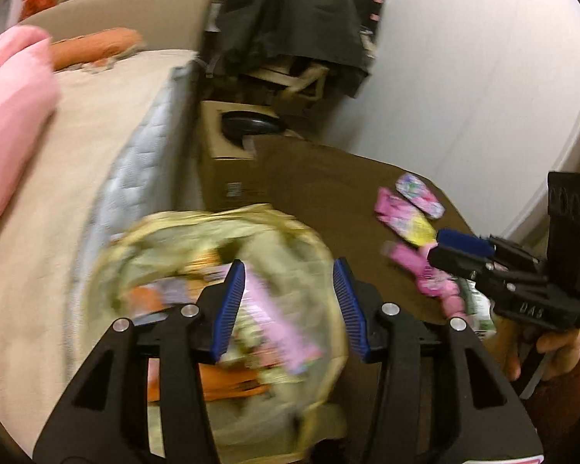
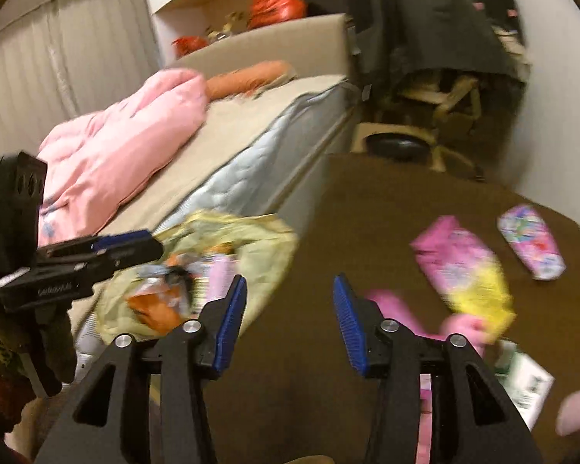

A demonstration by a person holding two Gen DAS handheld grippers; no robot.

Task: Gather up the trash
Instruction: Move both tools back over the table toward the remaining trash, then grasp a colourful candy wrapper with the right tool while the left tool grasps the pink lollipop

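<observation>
My left hand-held gripper [image 1: 288, 309] is spread wide. It hangs over the open yellow trash bag [image 1: 197, 239]. A pink wrapper [image 1: 274, 317] shows between its blue fingers [image 1: 232, 305], but the picture is blurry and I cannot tell if it touches them. The bag already has orange and pink trash in it. The bag sits right beside the bed [image 1: 96, 162], at the left edge of the brown table [image 1: 328, 178].

My right hand-held gripper [image 2: 290, 321] is spread wide too, and nothing is between its fingers. It is over a bare part of the brown table [image 2: 386, 201], between the bag [image 2: 251, 239] and the trash on the right.

More trash lies on the table. There is a pink and yellow wrapper [image 2: 464, 270], a small flowery packet [image 2: 531, 241] just past it, more pink wrappers [image 2: 398, 309] near my right fingers, and a white and green packet [image 2: 526, 379] close to the near right edge. The flowery packet lies near the far right edge of the table.

The bare middle of the table gives open room to move. The bed [image 2: 220, 162] with a pink blanket [image 2: 116, 154] closes off the left side. A cardboard box [image 1: 228, 150] stands at the far end of the table, and a white wall [image 1: 483, 58] is on the right.
</observation>
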